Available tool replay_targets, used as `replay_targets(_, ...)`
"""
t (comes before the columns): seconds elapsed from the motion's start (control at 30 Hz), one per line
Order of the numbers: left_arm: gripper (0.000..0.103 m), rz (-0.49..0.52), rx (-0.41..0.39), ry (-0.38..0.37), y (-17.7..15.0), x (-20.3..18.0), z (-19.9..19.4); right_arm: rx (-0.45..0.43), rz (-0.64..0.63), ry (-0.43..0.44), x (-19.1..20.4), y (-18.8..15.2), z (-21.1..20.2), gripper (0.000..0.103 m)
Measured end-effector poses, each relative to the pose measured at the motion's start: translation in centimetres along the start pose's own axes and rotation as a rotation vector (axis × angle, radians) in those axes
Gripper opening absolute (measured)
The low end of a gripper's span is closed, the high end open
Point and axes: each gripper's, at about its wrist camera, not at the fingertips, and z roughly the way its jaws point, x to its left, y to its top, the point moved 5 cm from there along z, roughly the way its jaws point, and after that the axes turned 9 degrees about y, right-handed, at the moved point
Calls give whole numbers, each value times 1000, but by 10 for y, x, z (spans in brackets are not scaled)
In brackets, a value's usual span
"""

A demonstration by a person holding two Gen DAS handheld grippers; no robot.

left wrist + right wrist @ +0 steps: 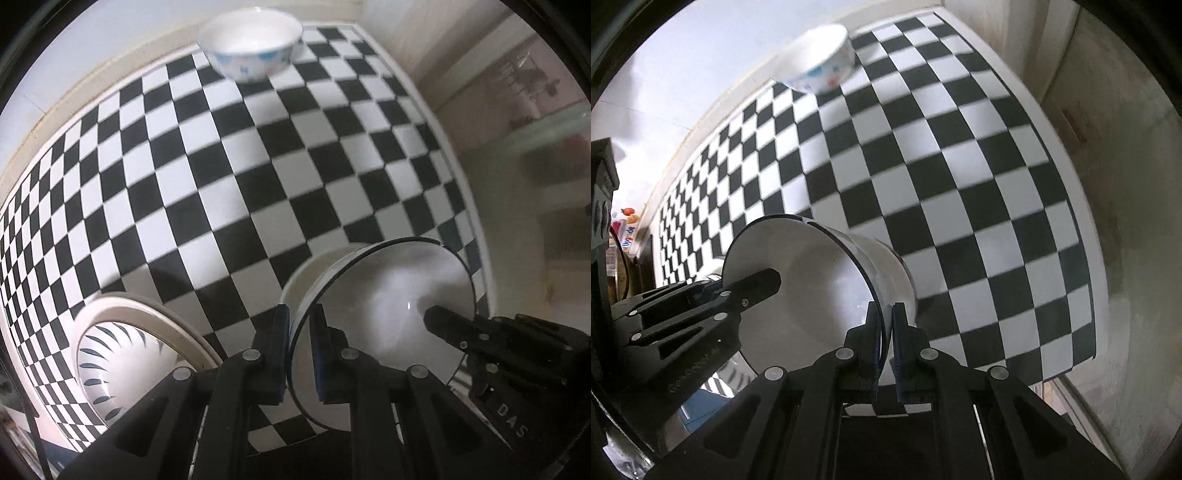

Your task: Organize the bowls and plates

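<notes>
A white bowl with a thin black rim (388, 295) (812, 291) is held tilted above the checkered table between both grippers. My left gripper (301, 321) is shut on its left rim, one finger inside and one outside. My right gripper (885, 317) is shut on the opposite rim; it also shows in the left wrist view (454, 328). The left gripper also shows in the right wrist view (753, 284). A white bowl with blue and red spots (251, 44) (820, 62) stands at the far edge. A bowl with blue leaf strokes (122, 365) sits on a cream plate (192, 332) at near left.
The checkered black-and-white cloth (258, 166) covers the table, ending at a white edge on the right (1082, 229). A pale wall runs behind. A dark object (602, 192) and coloured items (628, 218) lie at far left in the right wrist view.
</notes>
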Motion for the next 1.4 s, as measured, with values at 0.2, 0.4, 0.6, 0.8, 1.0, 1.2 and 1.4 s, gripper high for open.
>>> replay_targets(0.2, 9, 23, 16, 34, 2, -10, 12, 20, 15, -21, -9, -6, 13, 7)
replay_targets(0.4, 9, 40, 25, 72, 5, -13, 20, 43, 20, -18, -11, -1, 23, 7)
replay_targets(0.6, 9, 49, 15, 105, 8, -15, 25, 64, 12, -28, -9, 1, 30, 7)
replay_targets(0.8, 10, 55, 22, 130, 8, -17, 31, 87, 5, -43, -6, 4, 34, 9)
replay_targets(1.0, 10, 39, 45, 124, 3, -16, 39, 88, -6, -51, -3, 10, 36, 9)
replay_targets(1.2, 10, 30, 43, 121, 0, -16, 39, 93, -18, -54, -2, 6, 36, 9)
replay_targets(1.4, 10, 18, 48, 110, 0, -13, 30, 96, -22, -51, -4, 4, 36, 9)
